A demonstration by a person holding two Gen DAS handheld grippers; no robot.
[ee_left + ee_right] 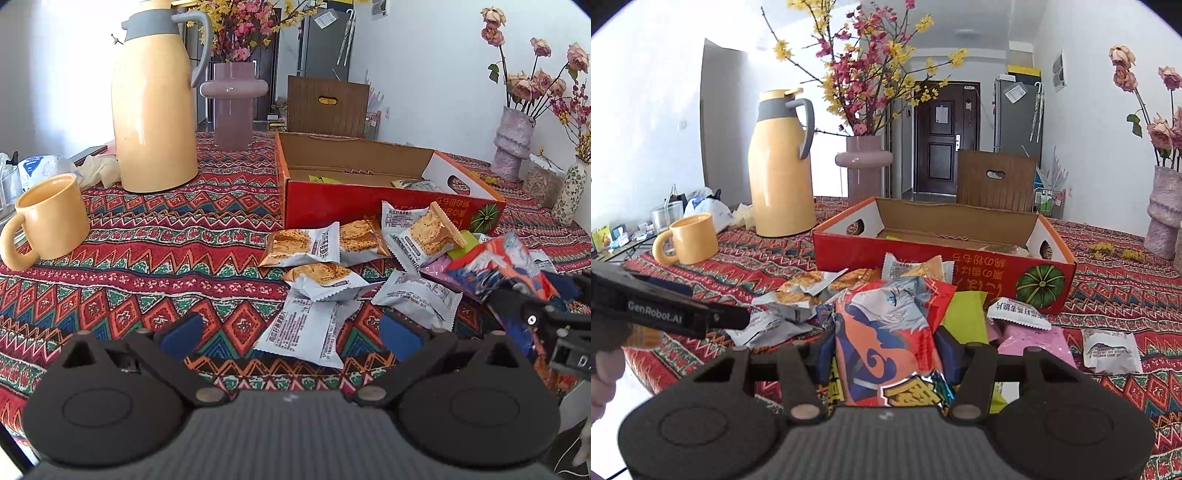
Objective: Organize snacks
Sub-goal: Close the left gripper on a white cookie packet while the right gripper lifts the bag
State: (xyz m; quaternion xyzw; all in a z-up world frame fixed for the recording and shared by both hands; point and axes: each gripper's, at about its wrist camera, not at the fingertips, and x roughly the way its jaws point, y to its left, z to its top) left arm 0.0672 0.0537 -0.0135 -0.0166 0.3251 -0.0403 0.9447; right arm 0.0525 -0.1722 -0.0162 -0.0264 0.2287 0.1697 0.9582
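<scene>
My right gripper (884,354) is shut on an orange and blue cartoon-print snack bag (886,317), lifted just above the pile; the same bag (506,262) and right gripper (535,314) show blurred at the right of the left wrist view. Several grey and gold biscuit packets (314,247) lie on the patterned tablecloth in front of an open red cardboard box (369,210). A few packets lie inside the box (923,254). My left gripper (291,332) hangs open low over the cloth, a grey packet (310,332) lying flat between and beyond its fingers, untouched. Its body (665,314) crosses the left of the right wrist view.
A yellow thermos jug (155,110) and yellow mug (51,218) stand at the left. A pink vase (232,107) is behind them, more vases (513,144) at the right. Pink (1034,343) and green (964,314) packets lie beside the held bag. A wooden chair back (328,107) rises behind the box.
</scene>
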